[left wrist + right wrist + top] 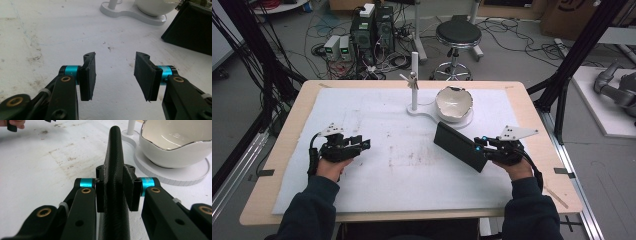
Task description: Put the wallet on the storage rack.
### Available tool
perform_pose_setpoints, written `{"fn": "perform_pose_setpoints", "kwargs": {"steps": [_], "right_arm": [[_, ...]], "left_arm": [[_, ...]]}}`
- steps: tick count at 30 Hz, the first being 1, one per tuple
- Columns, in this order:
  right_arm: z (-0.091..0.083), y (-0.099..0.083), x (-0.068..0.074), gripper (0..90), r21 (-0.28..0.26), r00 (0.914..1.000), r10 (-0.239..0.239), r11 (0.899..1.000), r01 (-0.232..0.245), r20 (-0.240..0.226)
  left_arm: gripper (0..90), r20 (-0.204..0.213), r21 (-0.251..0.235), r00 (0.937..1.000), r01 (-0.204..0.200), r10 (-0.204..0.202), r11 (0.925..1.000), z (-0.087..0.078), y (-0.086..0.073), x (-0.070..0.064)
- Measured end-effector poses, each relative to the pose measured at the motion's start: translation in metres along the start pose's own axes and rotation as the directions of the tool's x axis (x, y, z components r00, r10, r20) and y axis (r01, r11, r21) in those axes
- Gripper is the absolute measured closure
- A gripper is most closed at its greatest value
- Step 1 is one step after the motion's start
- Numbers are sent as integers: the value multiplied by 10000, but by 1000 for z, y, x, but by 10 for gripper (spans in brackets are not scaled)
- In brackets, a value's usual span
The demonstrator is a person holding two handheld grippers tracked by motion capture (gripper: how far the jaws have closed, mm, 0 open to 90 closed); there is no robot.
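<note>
Case: one flat black rectangular case with a pebbled texture (460, 145), right of the desk's centre, near the bowl.
Right tongs (116, 188): pinching the case's edge.
Left tongs (115, 73): spread, holding nothing.
Bowl: one glossy white wavy-rimmed bowl (453, 103) on a white stand (428, 114).

Legible text, labels, brands, numbers, signs: none. A cardboard box (568, 15) at the far right of the floor bears a dark printed mark, cut off by the frame's edge and too blurred to read.
</note>
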State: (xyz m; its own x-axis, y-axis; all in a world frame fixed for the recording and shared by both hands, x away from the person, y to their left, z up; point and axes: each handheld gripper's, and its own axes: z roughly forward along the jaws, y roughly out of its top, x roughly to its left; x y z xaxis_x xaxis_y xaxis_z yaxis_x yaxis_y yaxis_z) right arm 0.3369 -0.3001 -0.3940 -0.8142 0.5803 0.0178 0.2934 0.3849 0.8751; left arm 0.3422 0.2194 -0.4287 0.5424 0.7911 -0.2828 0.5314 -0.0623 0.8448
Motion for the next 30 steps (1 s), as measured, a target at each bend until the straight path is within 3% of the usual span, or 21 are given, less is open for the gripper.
{"fn": "perform_pose_setpoints", "kwargs": {"steps": [6, 7, 11, 21, 24, 29, 30], "right_arm": [[6, -2, 2, 609, 263, 9995, -112, 9996, 119, -279], [9, -2, 3, 522, 288, 9997, -159, 9994, 164, -200], [12, -4, 3, 455, 459, 9998, -166, 9988, 161, 93], [21, -22, 6, 327, 998, 9990, -443, 9941, 431, 100], [28, -29, 6, 308, 1642, 9991, -358, 9859, 314, 241], [29, -30, 5, 298, 1561, 9991, -297, 9874, 248, 292], [29, -31, 4, 307, 1541, 9999, -34, 9881, 10, 154]], "left_arm": [[517, 28, 10, 10000, -35, 35, 10000, 0, 0, 0], [517, 36, -15, 10000, 4, -4, 10000, 0, 0, 0], [517, 34, 2, 10000, -5, 5, 10000, 0, 0, 0], [517, 46, -2, 10000, 10, -10, 10000, 0, 0, 1], [517, 33, -2, 10000, -13, 13, 10000, 0, 0, 1], [517, 46, 10, 10000, -13, 13, 10000, 0, 0, 1], [517, 43, 6, 10000, -19, 19, 10000, 0, 0, 1]]}}
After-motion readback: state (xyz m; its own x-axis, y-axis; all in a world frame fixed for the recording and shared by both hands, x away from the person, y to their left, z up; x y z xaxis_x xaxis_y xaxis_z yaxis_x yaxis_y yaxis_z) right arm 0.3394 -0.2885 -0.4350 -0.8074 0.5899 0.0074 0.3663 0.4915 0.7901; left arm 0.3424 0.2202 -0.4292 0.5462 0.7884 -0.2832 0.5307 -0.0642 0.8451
